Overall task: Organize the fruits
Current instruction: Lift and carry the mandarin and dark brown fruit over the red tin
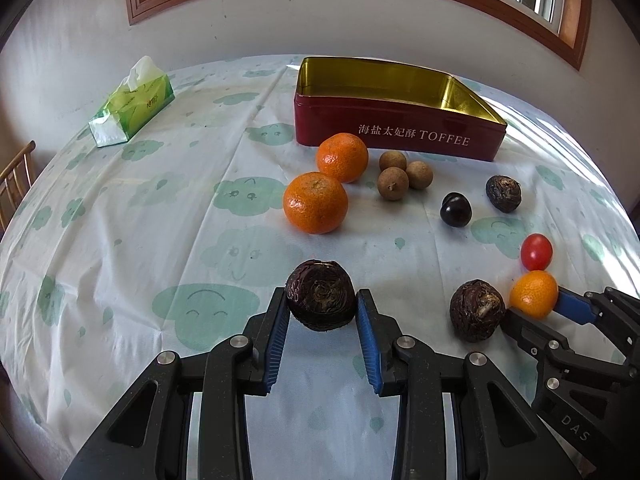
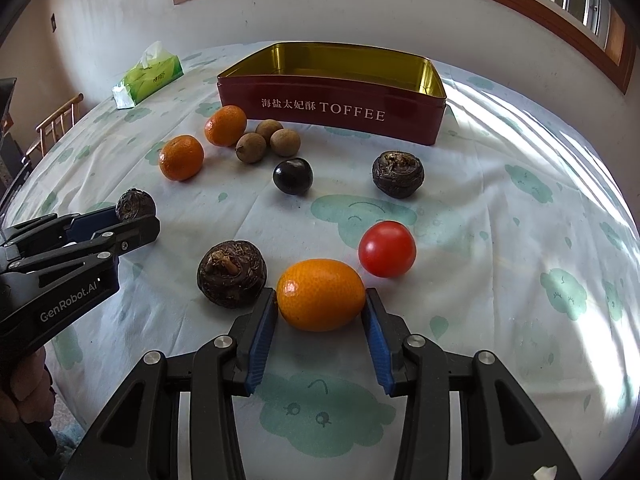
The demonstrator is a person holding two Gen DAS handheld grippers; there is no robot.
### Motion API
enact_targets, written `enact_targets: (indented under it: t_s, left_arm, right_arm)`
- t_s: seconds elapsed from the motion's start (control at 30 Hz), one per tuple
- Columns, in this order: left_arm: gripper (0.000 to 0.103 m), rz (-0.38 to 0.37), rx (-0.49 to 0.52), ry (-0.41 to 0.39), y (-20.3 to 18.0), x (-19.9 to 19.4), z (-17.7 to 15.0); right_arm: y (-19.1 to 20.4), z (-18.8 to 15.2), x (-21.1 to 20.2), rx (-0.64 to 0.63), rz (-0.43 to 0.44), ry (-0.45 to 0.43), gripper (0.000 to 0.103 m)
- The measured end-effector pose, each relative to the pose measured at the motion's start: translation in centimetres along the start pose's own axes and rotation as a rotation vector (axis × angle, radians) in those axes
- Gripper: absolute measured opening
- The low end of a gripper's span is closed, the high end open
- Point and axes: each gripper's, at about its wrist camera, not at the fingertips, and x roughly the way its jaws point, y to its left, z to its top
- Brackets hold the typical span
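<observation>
Claws clamped: left claw (image 1: 322, 300) w/ water chestnut (image 1: 321, 295), right claw (image 2: 320, 300) w/ kumquat (image 2: 320, 294).

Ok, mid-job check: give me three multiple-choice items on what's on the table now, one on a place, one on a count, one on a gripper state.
1. Where is the green tissue pack?
A. Inside the tin
B. On the cloth, left of the tin
C. Between the mandarins

2. How many small round brown longans lie in front of the red rectangular metal TOFFEE tin?
A. Three
B. One
C. Five

3. What is the left hand-held gripper doing?
A. Open over nothing
B. Gripping the red cherry tomato
C. Shut on a dark brown water chestnut

Answers:
1 B: the pack sits apart from the tin, toward the table's left edge.
2 A: three form one cluster.
3 C: both blue pads press the chestnut's sides.
</observation>
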Motion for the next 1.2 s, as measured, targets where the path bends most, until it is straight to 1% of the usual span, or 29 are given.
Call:
enact_targets:
  t_s: [0.37, 0.7, 1.0, 1.2]
  left_arm:
    - [0.035, -0.001, 0.002, -0.028, 0.1, -1.3, 0.3]
    - [0.035, -0.006, 0.002, -0.061, 0.4, -2.2, 2.0]
    - [0.035, -0.007, 0.018, -0.09, 0.5, -1.9, 5.1]
    - [0.035, -0.003, 0.005, -0.119, 1.2, -1.2, 8.5]
  right_arm:
    - [-0.2, 0.3, -1.6, 0.009, -0.004, -0.028, 0.04]
    - [-0.6, 1.9, -2.6, 0.012, -0.004, -0.056, 0.04]
    - [-2.3, 4.8, -2.4, 0.021, -0.012, -0.082, 0.04]
    - [-4.5, 8.4, -1.8, 0.045, -0.022, -0.109, 0.04]
